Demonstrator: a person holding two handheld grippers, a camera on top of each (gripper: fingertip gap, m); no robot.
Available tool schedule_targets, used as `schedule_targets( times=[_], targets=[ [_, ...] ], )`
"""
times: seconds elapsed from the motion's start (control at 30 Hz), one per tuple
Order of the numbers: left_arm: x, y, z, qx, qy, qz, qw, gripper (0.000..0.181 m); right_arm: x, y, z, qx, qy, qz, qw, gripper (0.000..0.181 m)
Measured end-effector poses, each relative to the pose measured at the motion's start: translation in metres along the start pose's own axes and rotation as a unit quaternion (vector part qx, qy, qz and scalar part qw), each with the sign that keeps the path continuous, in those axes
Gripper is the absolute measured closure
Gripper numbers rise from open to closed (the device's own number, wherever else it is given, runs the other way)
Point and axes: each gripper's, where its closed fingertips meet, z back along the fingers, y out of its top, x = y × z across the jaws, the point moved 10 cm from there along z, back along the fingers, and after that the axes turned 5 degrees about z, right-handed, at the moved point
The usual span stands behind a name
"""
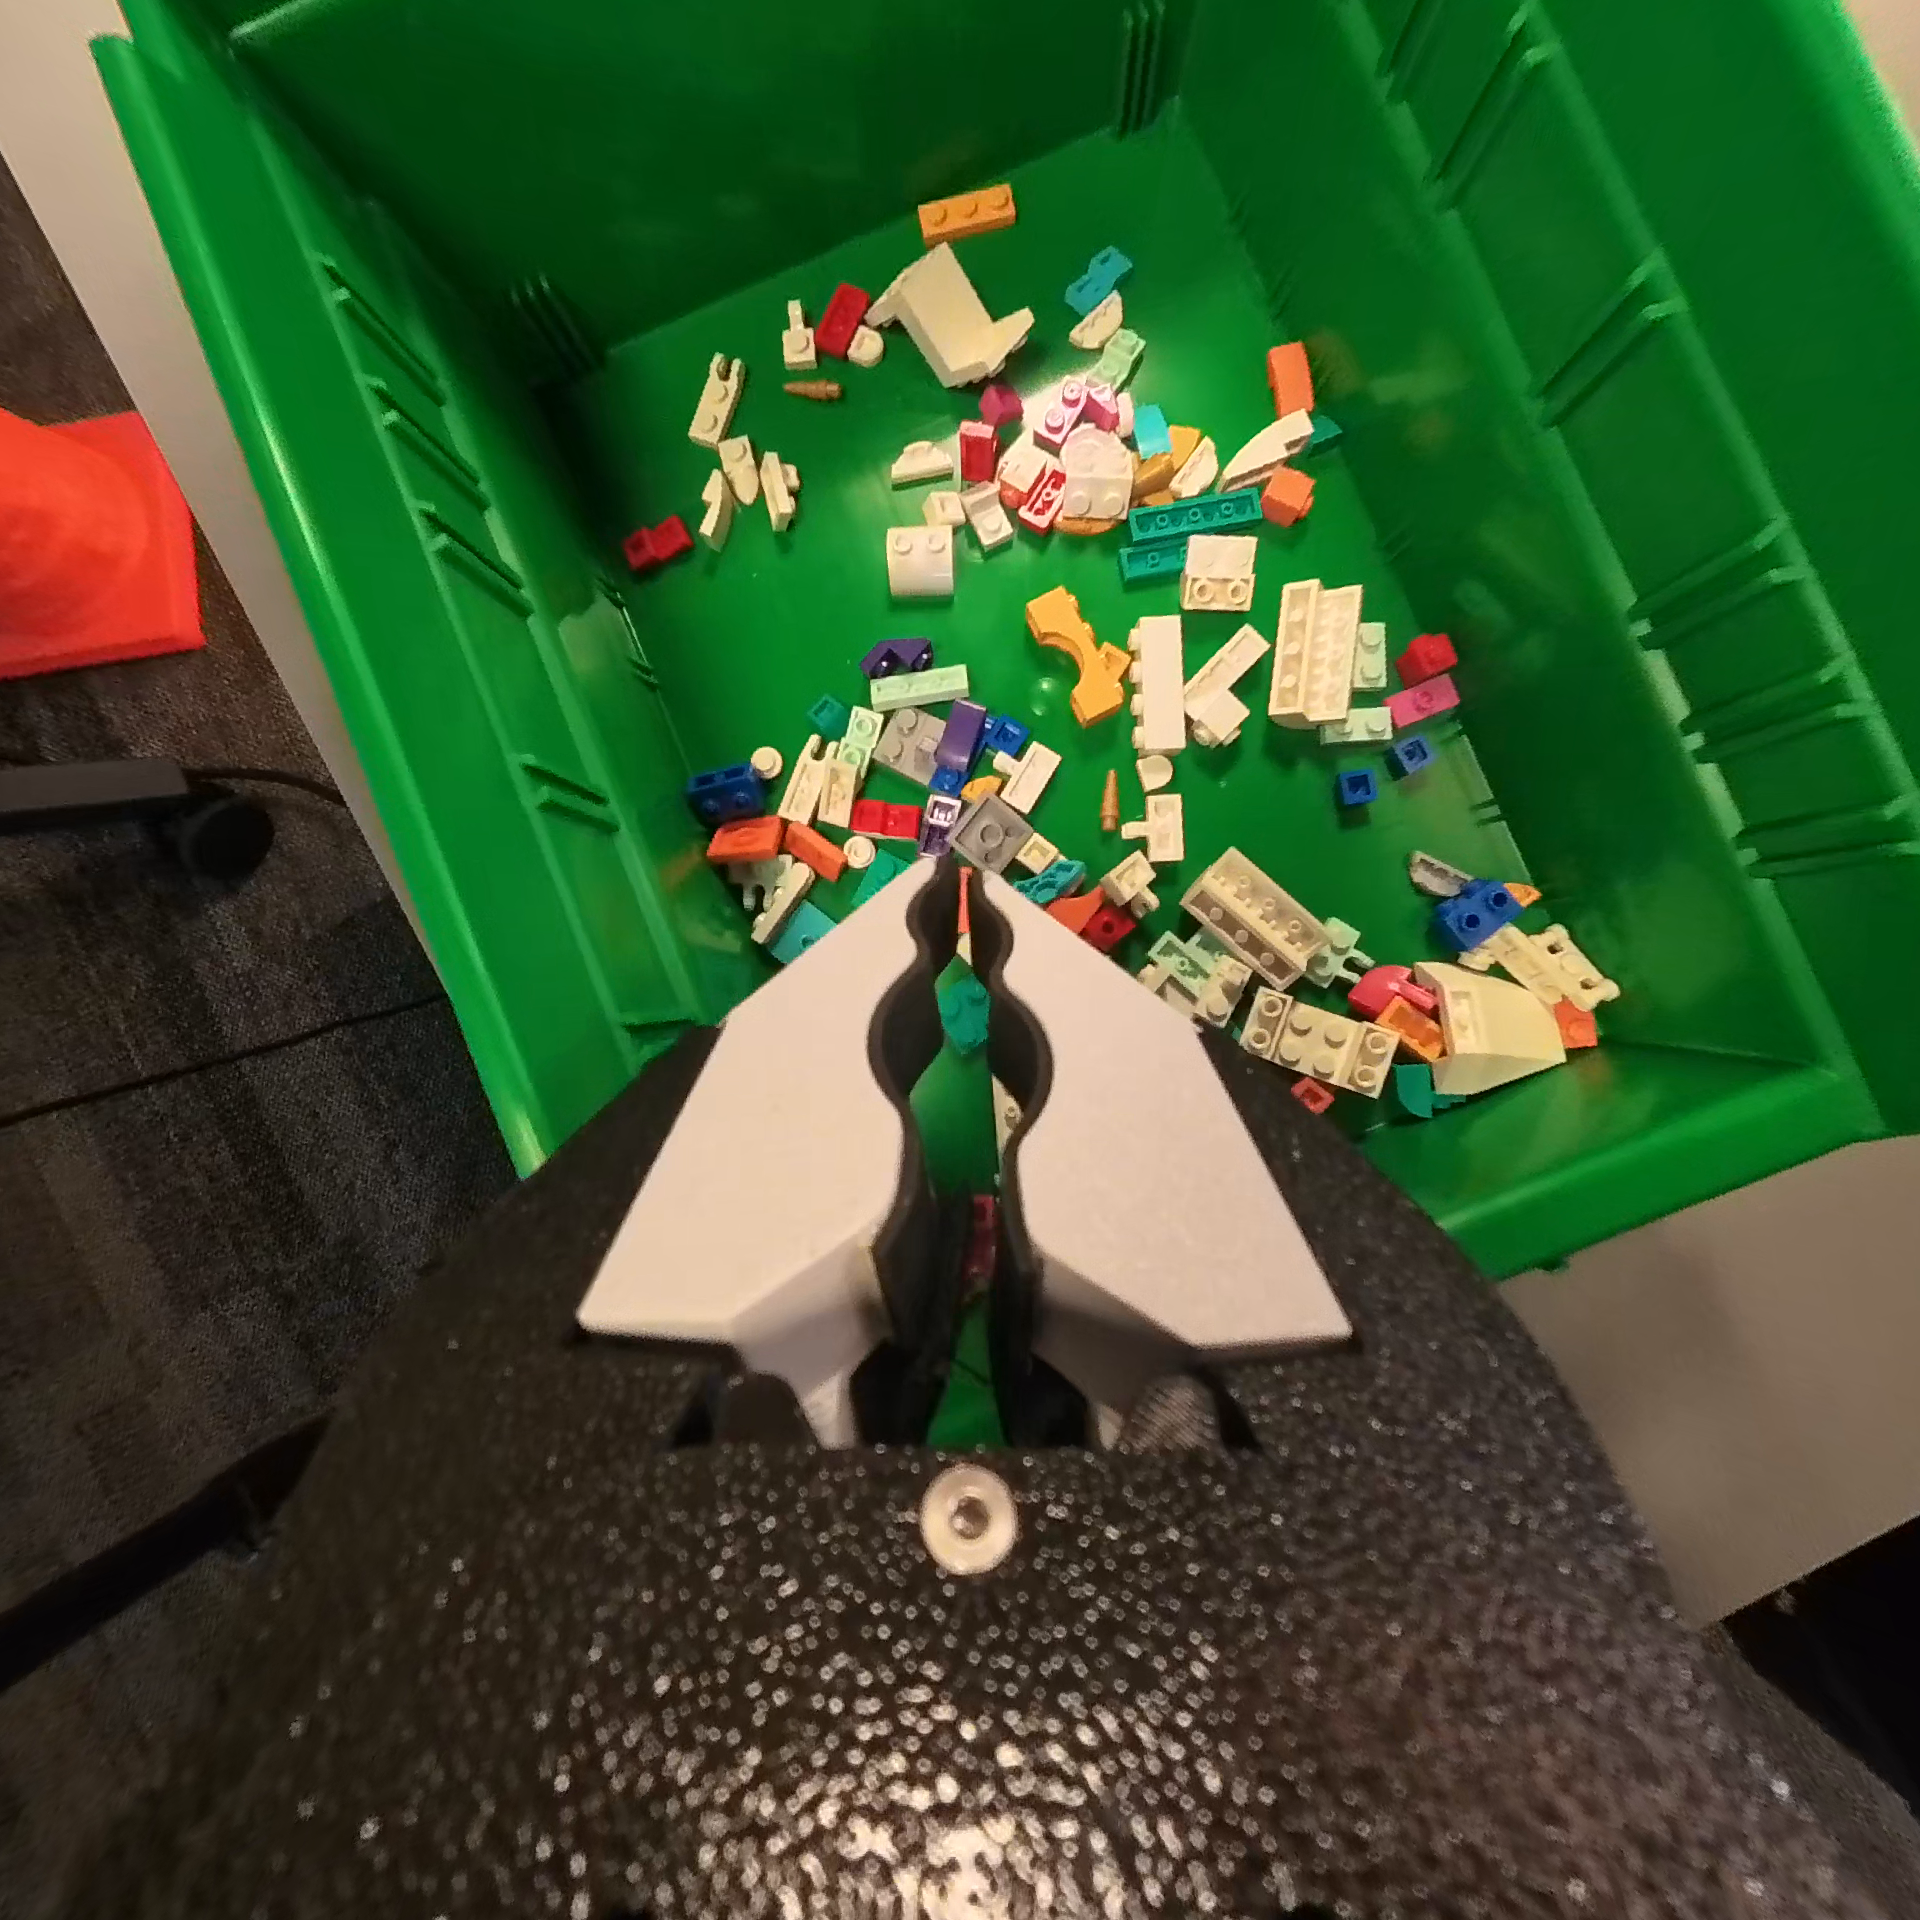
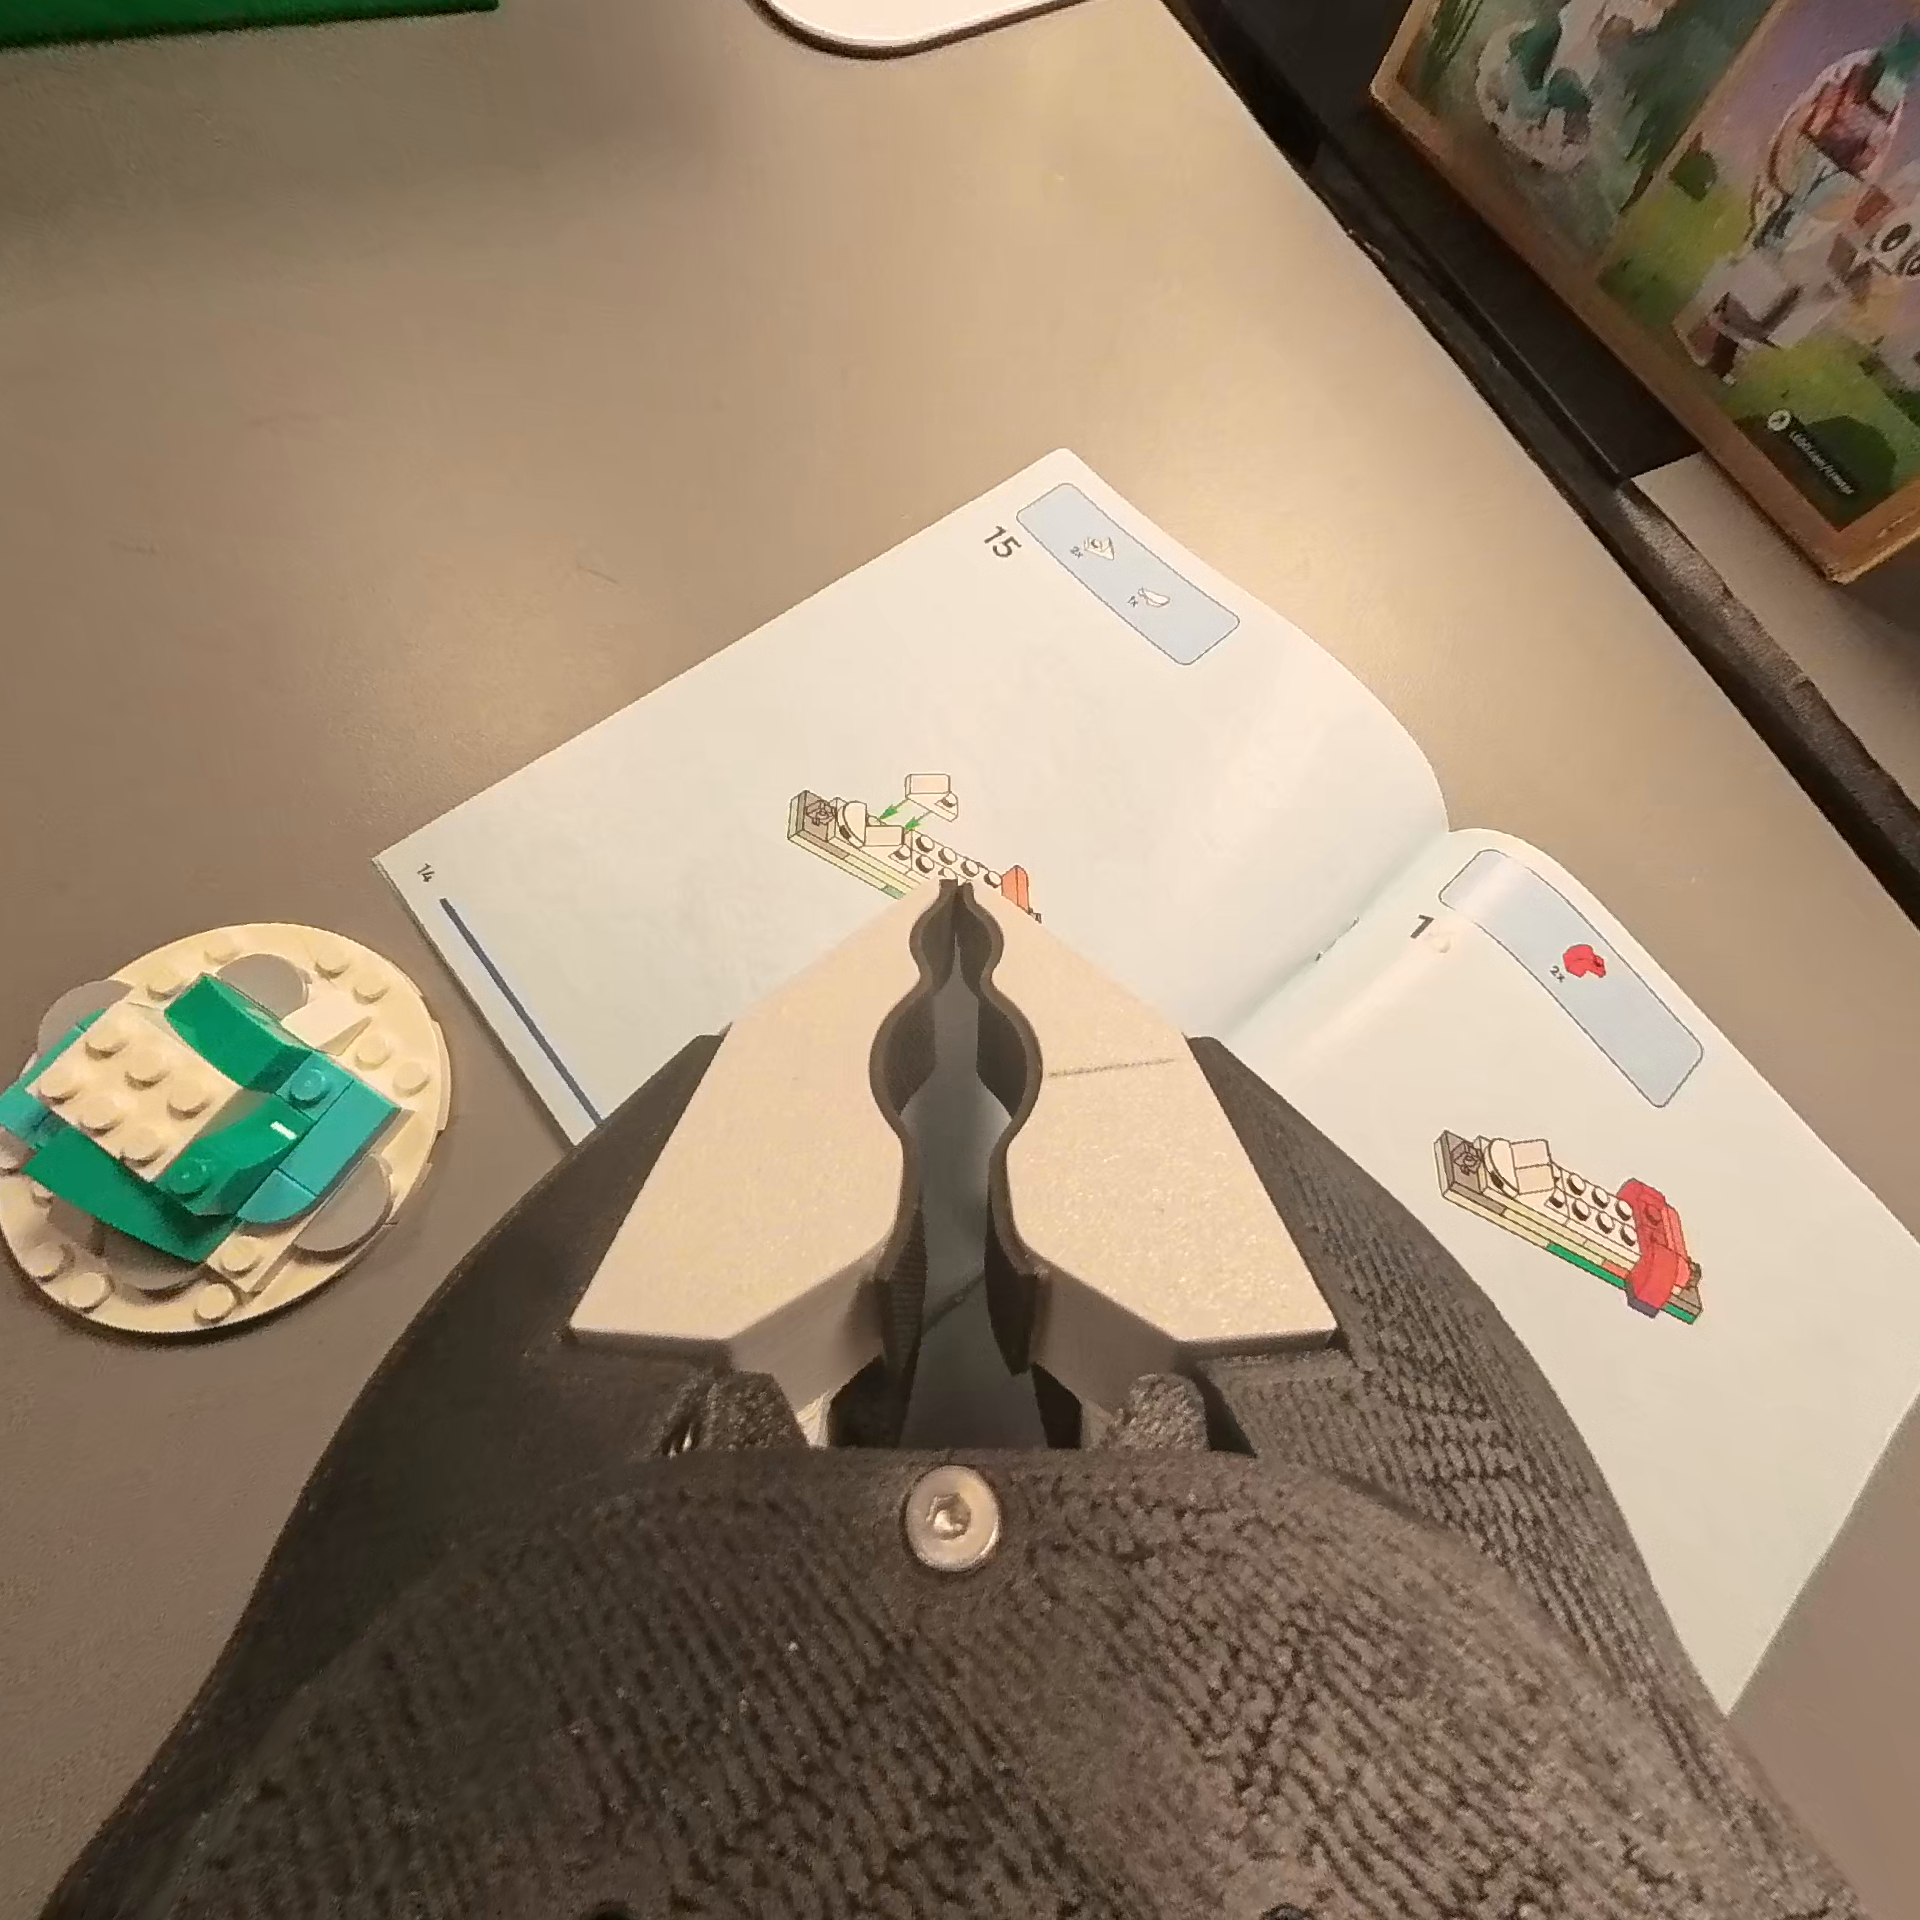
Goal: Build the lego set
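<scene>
Left wrist view: the left gripper (image 1: 958, 883) hangs over the green bin (image 1: 343, 499), its jaws nearly together with nothing visibly clamped. The loose bricks (image 1: 1039, 644) lie scattered on the bin floor, ahead of and just beyond the fingertips, toward frame centre and right; this hand is much the nearer to them.

Right wrist view: the right gripper (image 2: 956, 896), jaws together and empty, points at the open instruction booklet (image 2: 1195, 748). The partly built model (image 2: 197, 1122), on its round white plate, sits at left of frame on the table (image 2: 520, 364).
</scene>
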Motion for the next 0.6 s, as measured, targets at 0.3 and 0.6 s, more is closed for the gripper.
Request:
schedule_targets(
  times=[0.3, 0.6],
  targets=[
    [0.0011, -0.0026, -0.0018, 0.003, -0.006, 0.003, 1.0, 0.181, 0.0001, -0.0001, -0.0001, 0.0, 0.0, 0.0, 1.0, 0.181],
    [0.0018, -0.002, -0.0004, 0.006, -0.007, 0.003, 1.0, 0.181, 0.0001, -0.0001, -0.0001, 0.0, 0.0, 0.001, 1.0, 0.181]
  ],
)
